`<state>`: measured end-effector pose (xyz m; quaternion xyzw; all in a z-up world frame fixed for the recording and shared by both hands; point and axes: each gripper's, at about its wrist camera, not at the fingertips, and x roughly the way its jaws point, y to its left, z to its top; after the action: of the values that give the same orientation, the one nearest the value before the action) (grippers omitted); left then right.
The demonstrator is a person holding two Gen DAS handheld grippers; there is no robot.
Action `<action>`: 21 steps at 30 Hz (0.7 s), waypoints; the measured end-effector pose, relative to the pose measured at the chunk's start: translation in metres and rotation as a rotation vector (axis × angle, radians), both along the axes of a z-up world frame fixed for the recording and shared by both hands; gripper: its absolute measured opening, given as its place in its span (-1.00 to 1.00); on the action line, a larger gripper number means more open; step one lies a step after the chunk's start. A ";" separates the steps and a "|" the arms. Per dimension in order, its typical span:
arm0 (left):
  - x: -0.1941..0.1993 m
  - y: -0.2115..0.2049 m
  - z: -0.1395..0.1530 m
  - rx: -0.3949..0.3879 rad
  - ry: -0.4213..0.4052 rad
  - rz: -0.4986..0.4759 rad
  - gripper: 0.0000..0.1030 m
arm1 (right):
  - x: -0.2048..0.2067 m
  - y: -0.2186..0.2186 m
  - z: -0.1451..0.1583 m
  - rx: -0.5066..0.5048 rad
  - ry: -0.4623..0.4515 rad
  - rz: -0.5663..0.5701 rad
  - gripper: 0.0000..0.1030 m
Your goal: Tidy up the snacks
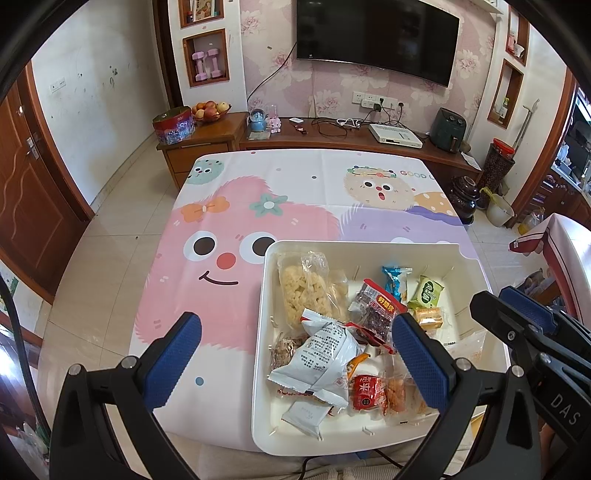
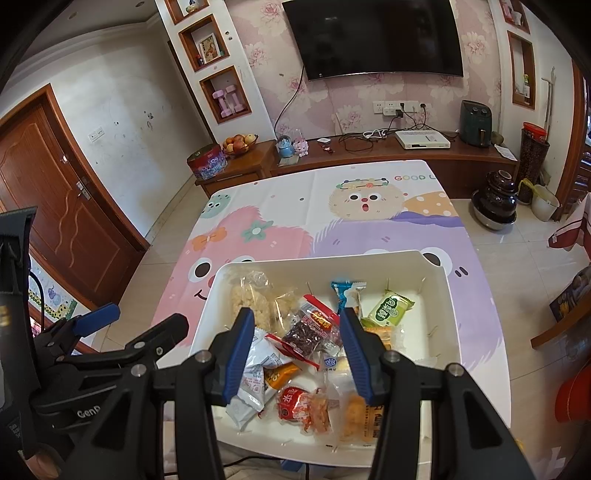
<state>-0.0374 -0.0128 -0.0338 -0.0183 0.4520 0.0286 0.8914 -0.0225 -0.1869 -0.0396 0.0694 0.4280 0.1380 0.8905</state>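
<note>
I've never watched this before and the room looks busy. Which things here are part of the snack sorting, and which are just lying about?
Part of the job:
white bin
rice cracker pack
green snack packet
blue candy packet
grey-white bag

Just lying about:
fruit bowl
television
pink dumbbells
air fryer

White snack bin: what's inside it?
The white bin holds a rice-crisp pack, a grey-white bag, a green packet and a red packet. Snacks beneath them are partly hidden.

My views are bright and evenly daylit, shadows soft. Both are sharp at centre; fisheye bends walls, with black vignette in the frame corners.
</note>
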 end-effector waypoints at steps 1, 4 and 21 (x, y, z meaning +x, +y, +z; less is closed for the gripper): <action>0.000 -0.001 0.000 0.000 0.001 0.000 0.99 | 0.000 0.000 0.000 0.000 0.001 0.000 -0.06; 0.000 0.000 0.000 0.000 0.001 0.001 0.99 | 0.000 0.000 0.000 0.001 0.002 0.001 -0.06; -0.001 0.000 0.000 -0.001 0.001 0.001 0.99 | -0.004 0.007 -0.004 0.005 -0.003 0.006 -0.06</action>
<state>-0.0379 -0.0131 -0.0336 -0.0191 0.4524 0.0286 0.8911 -0.0270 -0.1802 -0.0439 0.0700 0.4266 0.1416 0.8905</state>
